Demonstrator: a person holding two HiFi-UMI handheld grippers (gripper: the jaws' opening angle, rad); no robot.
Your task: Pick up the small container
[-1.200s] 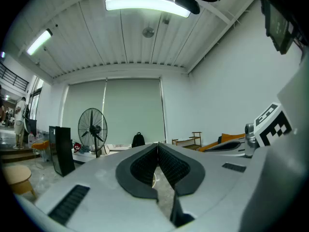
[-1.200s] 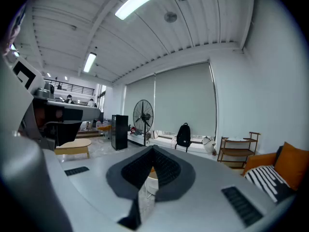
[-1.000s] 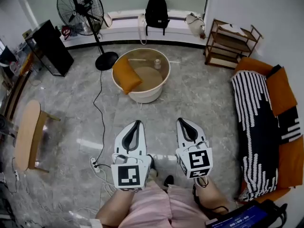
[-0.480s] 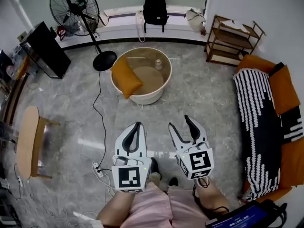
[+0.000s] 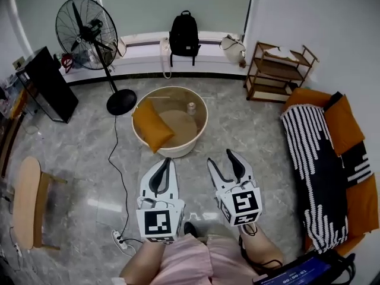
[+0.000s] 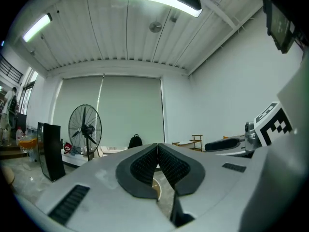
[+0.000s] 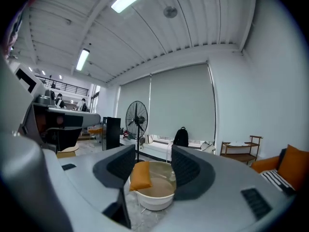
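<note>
Nearest, the person is holding both tools low, pointing ahead over the floor. The left hand-held gripper [image 5: 167, 161] is holding its jaws pressed together on nothing. The right hand-held gripper [image 5: 219, 157] is carrying its jaws wide apart and empty, probably readying for the grasp, and is framing the round desk [image 5: 178, 149] between them. The small container [image 5: 191, 107], seemingly a pale cup, is standing near the desk's far right edge, well apart from both grippers. An orange cushion [image 5: 151, 126] is lying over the left edge.

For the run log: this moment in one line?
stage: pre-grasp | left gripper: shut, empty | right gripper: open, empty | small container: on round table, untouched
</note>
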